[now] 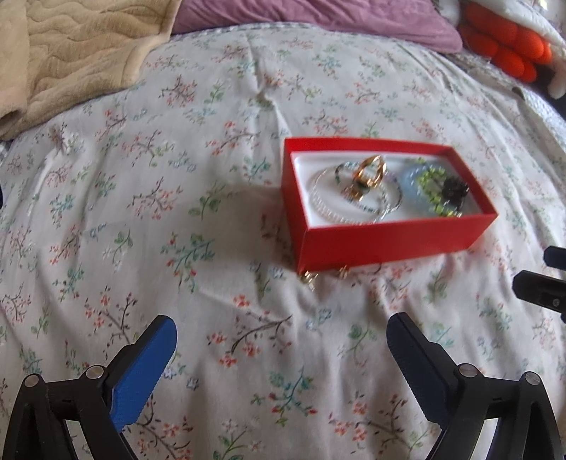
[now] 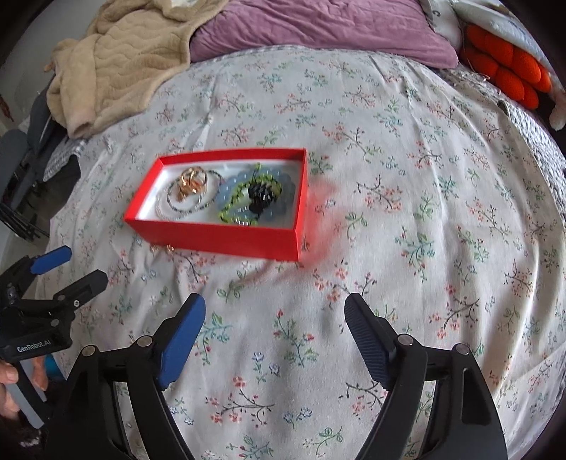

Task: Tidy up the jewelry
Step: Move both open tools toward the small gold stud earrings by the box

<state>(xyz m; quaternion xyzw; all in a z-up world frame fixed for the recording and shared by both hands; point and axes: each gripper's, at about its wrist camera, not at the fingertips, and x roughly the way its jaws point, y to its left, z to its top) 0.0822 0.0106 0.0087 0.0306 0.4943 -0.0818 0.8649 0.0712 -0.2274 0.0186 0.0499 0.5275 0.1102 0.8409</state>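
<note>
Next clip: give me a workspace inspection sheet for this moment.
Surface: floral bedspread, wrinkled.
Job's things: red box open, holding gold rings, beaded bracelets; small gold pieces lie outside against its near wall.
Clutter: nothing seen.
Grippers: left gripper and right gripper open, empty, short of the box.
Cables: nothing seen.
Surroundings: beige blanket, purple pillow, orange plush.

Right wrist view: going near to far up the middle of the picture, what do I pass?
Right gripper, open and empty → bare floral bedspread → red box with jewelry inside → more bedspread → purple pillow at the far edge.
</note>
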